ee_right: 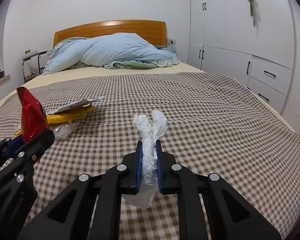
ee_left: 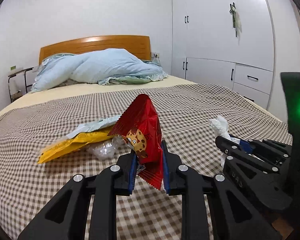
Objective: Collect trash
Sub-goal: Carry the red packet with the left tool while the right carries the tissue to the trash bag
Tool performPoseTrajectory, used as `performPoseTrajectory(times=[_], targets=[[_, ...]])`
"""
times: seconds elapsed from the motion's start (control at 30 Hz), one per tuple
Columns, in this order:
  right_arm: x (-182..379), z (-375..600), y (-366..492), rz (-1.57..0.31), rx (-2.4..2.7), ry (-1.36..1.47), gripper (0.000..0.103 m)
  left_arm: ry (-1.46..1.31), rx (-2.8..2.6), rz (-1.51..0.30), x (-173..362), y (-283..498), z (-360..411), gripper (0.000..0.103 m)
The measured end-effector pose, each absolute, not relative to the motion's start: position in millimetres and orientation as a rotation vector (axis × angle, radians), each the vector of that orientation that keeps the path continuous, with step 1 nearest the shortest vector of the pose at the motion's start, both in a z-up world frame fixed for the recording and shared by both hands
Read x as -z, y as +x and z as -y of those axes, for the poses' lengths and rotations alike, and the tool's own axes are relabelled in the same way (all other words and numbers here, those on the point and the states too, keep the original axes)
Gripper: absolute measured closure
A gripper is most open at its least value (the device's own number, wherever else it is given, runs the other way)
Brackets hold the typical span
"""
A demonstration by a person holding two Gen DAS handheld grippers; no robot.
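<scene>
I have both hands loaded. My left gripper point(ee_left: 148, 160) is clamped narrow on a red cookie wrapper point(ee_left: 143, 132), and my right gripper point(ee_right: 149, 160) is pinched on a crumpled white tissue point(ee_right: 150, 140); each piece stands up between blue pads above the checked bedspread point(ee_right: 210, 120). From the right wrist view the left gripper sits at about nine o'clock, close beside mine.

To carry these off well, I judge I should keep both grips firm and lift clear of the cloth before swinging away, since the wrapper's loose lower corner hangs below the pads and could snag. No bin shows in either view, so I cannot say where to drop them.

The wrapper is glossy foil, creased, with a zigzag-cut edge. The tissue is soft, twisted, splitting into two tufts at the top. Left on the bed, at ten o'clock of the left gripper, lie a flat yellow packet point(ee_left: 74, 146), a pale paper sachet point(ee_left: 96, 125) on top of it, and a wad of clear crinkled film point(ee_left: 106, 149) beside it.
</scene>
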State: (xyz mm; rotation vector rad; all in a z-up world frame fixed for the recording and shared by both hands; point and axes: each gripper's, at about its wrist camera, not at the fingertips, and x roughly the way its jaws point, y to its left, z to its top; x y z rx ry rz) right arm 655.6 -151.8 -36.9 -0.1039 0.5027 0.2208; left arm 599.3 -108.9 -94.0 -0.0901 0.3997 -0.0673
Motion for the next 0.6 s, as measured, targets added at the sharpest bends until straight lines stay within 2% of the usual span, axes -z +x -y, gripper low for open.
performPoseTrajectory(times=[0.23, 0.6], targets=[[28.8, 154.1, 604.1, -0.445, -0.225, -0.175, 0.091, -0.061, -0.010, -0.343, 98.5, 557.6, 118.9, 0.084], [28.1, 172.0, 549.3, -0.454, -0.253, -0.167, 0.091, -0.164, 0.001, -0.404, 104.8, 511.4, 97.8, 0.084]])
